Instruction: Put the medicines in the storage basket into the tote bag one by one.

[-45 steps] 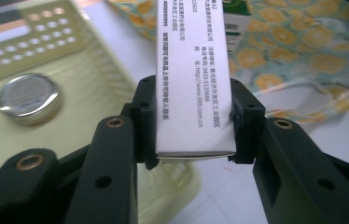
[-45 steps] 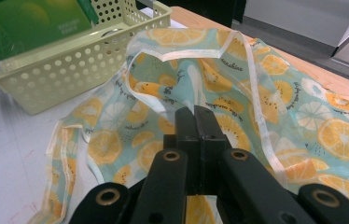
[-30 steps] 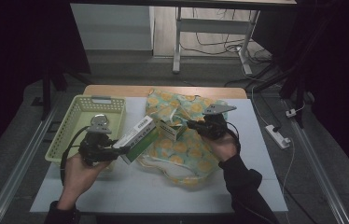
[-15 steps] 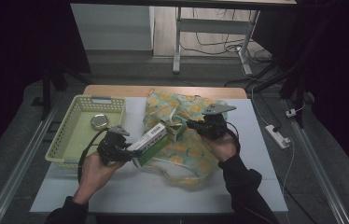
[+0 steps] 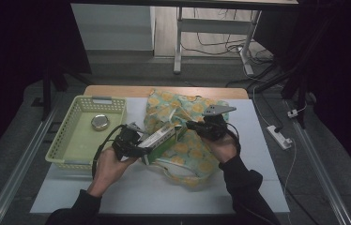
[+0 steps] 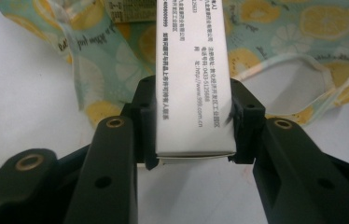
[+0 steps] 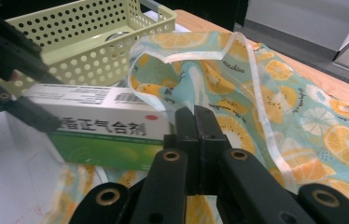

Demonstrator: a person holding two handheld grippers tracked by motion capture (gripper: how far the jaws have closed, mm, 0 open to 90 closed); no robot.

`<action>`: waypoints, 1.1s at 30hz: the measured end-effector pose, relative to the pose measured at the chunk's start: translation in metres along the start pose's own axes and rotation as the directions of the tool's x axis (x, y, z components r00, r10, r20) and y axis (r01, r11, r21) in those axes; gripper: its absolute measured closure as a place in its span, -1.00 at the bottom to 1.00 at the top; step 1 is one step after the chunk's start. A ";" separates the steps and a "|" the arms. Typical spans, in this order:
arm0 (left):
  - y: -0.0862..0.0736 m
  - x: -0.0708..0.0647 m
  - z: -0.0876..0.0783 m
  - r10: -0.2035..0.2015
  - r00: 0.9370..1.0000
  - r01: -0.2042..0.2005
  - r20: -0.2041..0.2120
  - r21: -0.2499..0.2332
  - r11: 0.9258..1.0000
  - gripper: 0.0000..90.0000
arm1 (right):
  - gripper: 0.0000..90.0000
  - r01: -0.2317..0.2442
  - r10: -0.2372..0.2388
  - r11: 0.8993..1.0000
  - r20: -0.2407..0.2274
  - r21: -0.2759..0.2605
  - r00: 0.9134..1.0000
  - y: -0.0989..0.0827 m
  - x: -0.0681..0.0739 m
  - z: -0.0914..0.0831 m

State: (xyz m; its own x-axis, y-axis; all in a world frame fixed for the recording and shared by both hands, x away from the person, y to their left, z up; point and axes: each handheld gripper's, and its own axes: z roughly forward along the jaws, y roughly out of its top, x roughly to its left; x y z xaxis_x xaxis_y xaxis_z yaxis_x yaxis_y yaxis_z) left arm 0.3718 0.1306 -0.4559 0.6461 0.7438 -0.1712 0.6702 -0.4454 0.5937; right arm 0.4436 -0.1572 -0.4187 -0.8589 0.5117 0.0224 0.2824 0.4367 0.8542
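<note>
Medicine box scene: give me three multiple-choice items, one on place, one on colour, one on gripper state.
1. Where is the round metal tin?
A. in the basket
B. on the fruit-print bag
C. on the floor

2. What colour is the basket?
A. red
B. pale green
C. black

3. How does the left gripper stand?
A. open and empty
B. shut on the bag
C. shut on the medicine box

Answers:
1 A, the tin lies on the basket's floor in the high view.
2 B, its perforated walls are pale green.
3 C, the left gripper view shows the pads pressed on the box's sides.
</note>
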 end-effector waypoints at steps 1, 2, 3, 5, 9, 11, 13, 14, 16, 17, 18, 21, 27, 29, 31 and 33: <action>0.002 0.001 0.001 -0.001 1.000 0.001 0.003 0.002 1.000 0.37 | 1.00 0.000 0.000 1.000 -0.003 0.000 1.000 0.000 0.000 0.000; 0.005 0.001 0.002 -0.003 1.000 0.003 0.003 0.001 1.000 0.37 | 1.00 -0.003 0.003 1.000 -0.009 0.001 1.000 0.000 0.000 0.001; 0.007 0.002 0.003 -0.004 1.000 0.004 0.003 0.003 1.000 0.37 | 1.00 -0.004 0.004 1.000 -0.011 0.001 1.000 0.000 0.001 0.001; 0.012 0.002 0.005 -0.003 1.000 0.003 0.001 0.005 1.000 0.36 | 1.00 -0.002 0.002 1.000 -0.010 0.003 1.000 0.000 0.001 0.001; 0.022 0.004 0.006 -0.006 1.000 0.006 0.006 0.001 1.000 0.36 | 1.00 -0.002 0.002 1.000 -0.012 -0.002 1.000 0.001 0.001 0.000; 0.026 0.005 0.008 -0.007 1.000 0.007 0.009 0.005 1.000 0.37 | 1.00 -0.002 0.002 1.000 -0.012 -0.003 1.000 0.001 0.001 -0.001; 0.030 0.006 0.011 -0.008 1.000 0.008 0.008 0.007 1.000 0.36 | 1.00 -0.004 0.004 1.000 -0.012 -0.005 1.000 0.001 0.001 -0.002; 0.032 0.006 0.012 -0.010 1.000 0.010 0.007 0.006 1.000 0.36 | 1.00 -0.003 0.003 1.000 -0.012 -0.006 1.000 0.001 0.001 -0.002; 0.035 0.007 0.015 -0.006 1.000 0.006 -0.001 0.010 1.000 0.36 | 1.00 -0.004 0.004 1.000 -0.012 -0.008 1.000 0.001 0.001 -0.002; 0.037 0.007 0.017 -0.005 1.000 0.005 -0.006 0.011 1.000 0.36 | 1.00 -0.003 0.003 1.000 -0.011 -0.009 1.000 0.001 0.001 -0.002; 0.039 0.008 0.019 -0.006 1.000 0.006 -0.009 0.009 1.000 0.36 | 1.00 -0.003 0.003 1.000 -0.012 -0.008 1.000 0.001 0.001 -0.002; 0.044 0.009 0.025 -0.006 1.000 0.006 -0.012 0.004 1.000 0.36 | 1.00 -0.005 0.005 1.000 -0.012 -0.009 1.000 0.001 0.001 -0.002; 0.052 0.014 0.037 -0.012 0.999 0.012 -0.034 -0.008 1.000 0.36 | 1.00 -0.003 0.003 1.000 -0.015 -0.006 1.000 0.001 0.001 -0.001; 0.055 0.017 0.040 -0.017 0.999 0.017 -0.044 -0.016 1.000 0.36 | 1.00 -0.003 0.003 1.000 -0.017 -0.005 1.000 0.001 0.002 -0.001; 0.057 0.020 0.043 -0.021 0.999 0.019 -0.050 -0.021 1.000 0.36 | 1.00 -0.002 0.002 1.000 -0.017 -0.004 1.000 0.001 0.002 -0.001; 0.059 0.023 0.046 -0.030 0.998 0.028 -0.059 -0.032 0.999 0.36 | 1.00 -0.002 0.002 1.000 -0.018 -0.003 1.000 0.001 0.002 -0.001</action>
State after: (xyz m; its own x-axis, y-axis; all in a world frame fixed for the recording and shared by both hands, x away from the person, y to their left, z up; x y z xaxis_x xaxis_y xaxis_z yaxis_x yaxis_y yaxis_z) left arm 0.4434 0.0982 -0.4609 0.6031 0.7849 -0.1422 0.6758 -0.4081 0.6138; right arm 0.4418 -0.1562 -0.4172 -0.8660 0.4989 0.0336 0.2827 0.4331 0.8559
